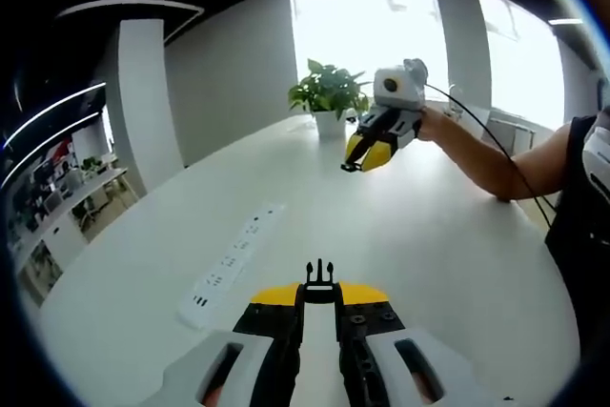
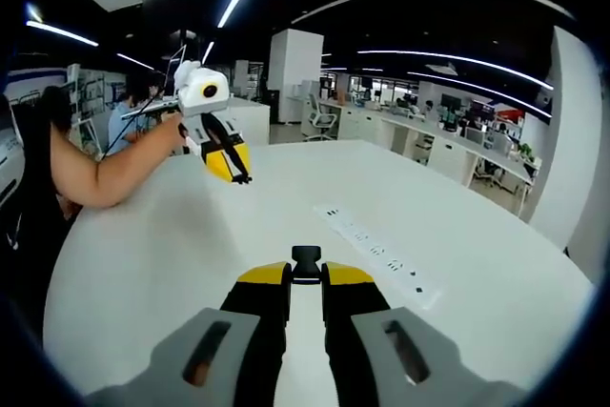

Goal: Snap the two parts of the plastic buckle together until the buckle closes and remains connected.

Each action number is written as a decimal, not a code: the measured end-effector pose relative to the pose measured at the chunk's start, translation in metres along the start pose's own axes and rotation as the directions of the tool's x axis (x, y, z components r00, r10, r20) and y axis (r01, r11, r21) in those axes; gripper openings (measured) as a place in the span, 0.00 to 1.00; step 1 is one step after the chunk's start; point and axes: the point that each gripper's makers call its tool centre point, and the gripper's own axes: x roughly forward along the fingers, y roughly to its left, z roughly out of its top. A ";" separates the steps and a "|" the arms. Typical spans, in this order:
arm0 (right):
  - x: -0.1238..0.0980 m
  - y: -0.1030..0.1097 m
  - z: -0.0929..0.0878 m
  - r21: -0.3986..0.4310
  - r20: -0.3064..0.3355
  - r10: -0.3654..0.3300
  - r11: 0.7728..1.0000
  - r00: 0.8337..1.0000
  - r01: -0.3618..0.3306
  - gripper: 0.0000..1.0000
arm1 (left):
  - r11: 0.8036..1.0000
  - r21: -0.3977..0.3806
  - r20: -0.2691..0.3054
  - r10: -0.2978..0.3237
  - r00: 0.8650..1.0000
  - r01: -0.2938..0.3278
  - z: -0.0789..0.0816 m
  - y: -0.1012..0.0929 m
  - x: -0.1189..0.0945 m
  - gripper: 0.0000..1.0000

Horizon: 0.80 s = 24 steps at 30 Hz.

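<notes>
A: Where are the two buckle halves?

B: One in each tool. In the left gripper view, the left gripper (image 1: 319,297) has its jaws pressed onto the pronged buckle piece (image 1: 319,278), whose black prongs stick out past the yellow tips.

A: And the other half?

B: In the right gripper view, the right gripper (image 2: 306,278) pinches the socket buckle piece (image 2: 306,259), a small black block poking out between its yellow tips. Both are held up above the white counter (image 1: 410,226), well apart from each other, the pieces not joined.

A: Do the tools see each other?

B: Yes. Each shows in the other's view, held by a bare arm (image 2: 105,173) over the far part of the counter; a tiny dark bit sits at those tips, too small to make out.

A: Anything else on the counter?

B: A long white power strip (image 1: 229,264) lies flat along its middle, and a potted plant (image 1: 329,97) stands at the far edge by the bright window.
</notes>
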 end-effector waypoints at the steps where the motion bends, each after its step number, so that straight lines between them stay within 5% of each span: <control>1: 0.000 0.001 0.000 -0.001 0.000 0.000 1.000 1.000 0.000 0.13 | 1.000 -0.002 0.004 -0.001 1.000 0.001 0.001 0.000 -0.001 0.11; 24: -0.017 0.027 0.014 -0.012 0.003 -0.016 1.000 1.000 0.016 0.13 | 1.000 0.009 0.023 -0.007 1.000 0.006 0.011 -0.029 -0.012 0.11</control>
